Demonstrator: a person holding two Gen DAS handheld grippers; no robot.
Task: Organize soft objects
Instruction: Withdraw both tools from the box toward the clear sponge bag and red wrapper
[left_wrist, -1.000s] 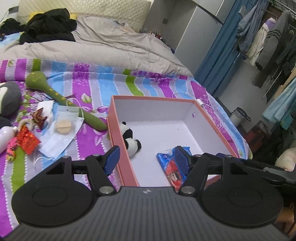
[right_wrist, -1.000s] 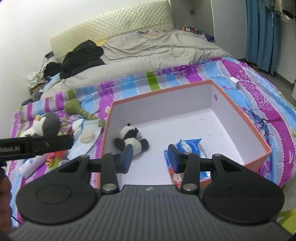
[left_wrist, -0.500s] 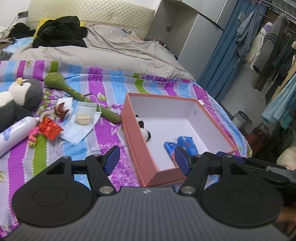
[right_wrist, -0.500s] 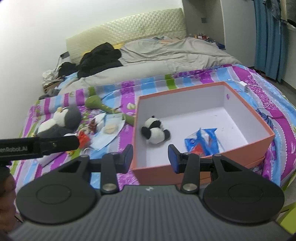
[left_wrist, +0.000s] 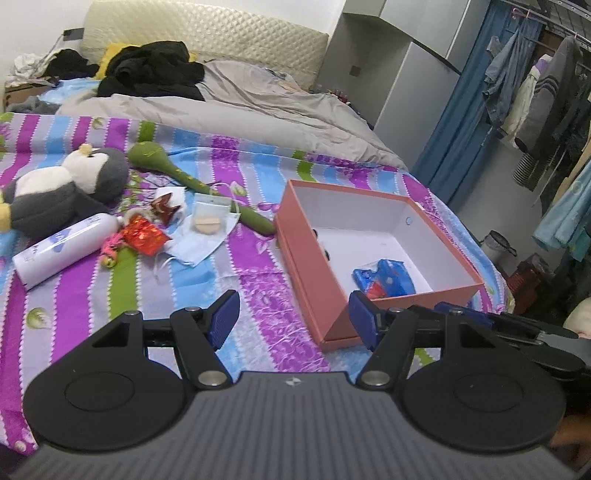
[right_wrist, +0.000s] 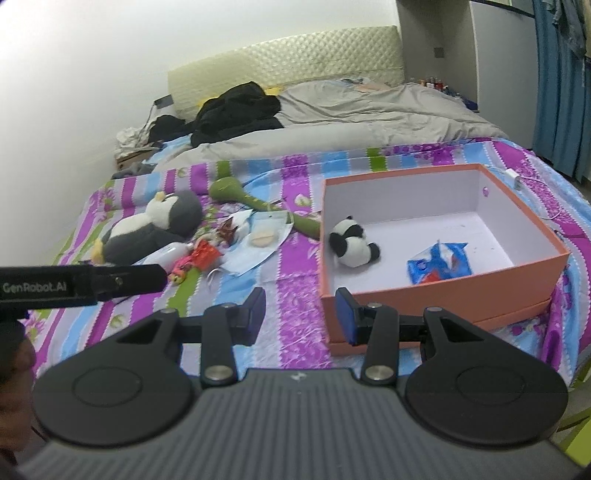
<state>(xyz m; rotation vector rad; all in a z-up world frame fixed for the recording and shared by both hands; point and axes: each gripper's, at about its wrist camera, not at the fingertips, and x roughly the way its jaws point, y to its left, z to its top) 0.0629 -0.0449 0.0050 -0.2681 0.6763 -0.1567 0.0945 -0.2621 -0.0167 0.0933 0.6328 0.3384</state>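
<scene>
An orange box (left_wrist: 306, 266) (right_wrist: 443, 295) with a white inside sits on the striped bedspread. It holds a small panda plush (right_wrist: 351, 242) and a blue tissue pack (left_wrist: 386, 277) (right_wrist: 439, 262). Left of the box lie a grey penguin plush (left_wrist: 62, 188) (right_wrist: 155, 225), a green soft stick (left_wrist: 184, 177) (right_wrist: 255, 199), a face mask (left_wrist: 201, 236) (right_wrist: 255, 251) and small red items (left_wrist: 142, 234). My left gripper (left_wrist: 293, 319) is open and empty, near the box's front corner. My right gripper (right_wrist: 299, 314) is open and empty, in front of the box.
A white bottle (left_wrist: 62, 251) lies beside the penguin. A grey duvet (left_wrist: 240, 110) and black clothes (left_wrist: 151, 74) cover the far half of the bed. A wardrobe and hanging clothes (left_wrist: 535, 92) stand to the right. A white charger cable (right_wrist: 517, 181) lies behind the box.
Both grippers have pulled back and away from the box, so more of the bed and the pile of objects on the left shows. Both stay open and empty.
</scene>
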